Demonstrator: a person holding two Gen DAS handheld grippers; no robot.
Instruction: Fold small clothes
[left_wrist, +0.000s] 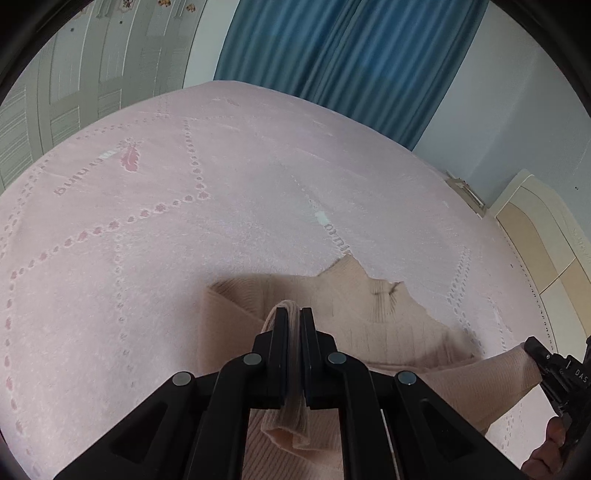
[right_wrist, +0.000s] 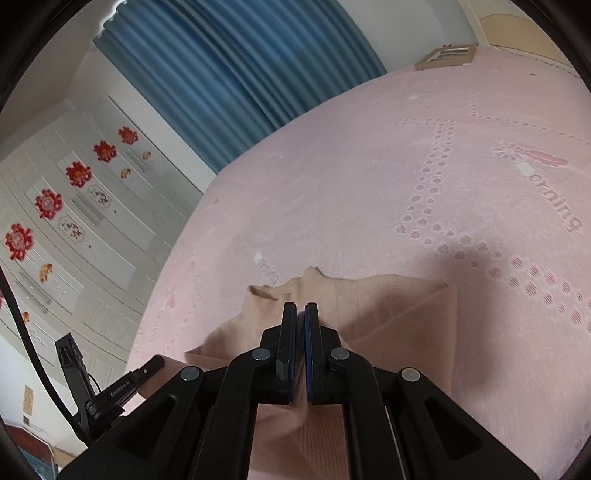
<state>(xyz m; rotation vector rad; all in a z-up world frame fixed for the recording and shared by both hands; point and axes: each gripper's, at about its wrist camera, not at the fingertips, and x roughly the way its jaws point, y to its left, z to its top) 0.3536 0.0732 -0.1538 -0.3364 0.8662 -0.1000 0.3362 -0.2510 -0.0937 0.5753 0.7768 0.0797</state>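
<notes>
A small beige ribbed knit top (left_wrist: 373, 317) lies partly folded on the pink bedspread (left_wrist: 221, 206). My left gripper (left_wrist: 293, 314) is shut on a ribbed edge of it, and the pinched fabric hangs down between the jaws. In the right wrist view the same beige top (right_wrist: 369, 306) spreads ahead, with a folded layer at its right. My right gripper (right_wrist: 300, 308) is shut on a thin fold of that top. The right gripper's body (left_wrist: 554, 373) shows at the right edge of the left wrist view, gripping a stretch of the knit.
The pink bedspread (right_wrist: 406, 177) fills most of both views. Blue curtains (left_wrist: 351, 48) hang behind the bed. A white wardrobe with red flower stickers (right_wrist: 48, 203) stands at the left. A beige headboard (left_wrist: 546, 236) is at the right. A black stand and cable (right_wrist: 74, 369) sit low left.
</notes>
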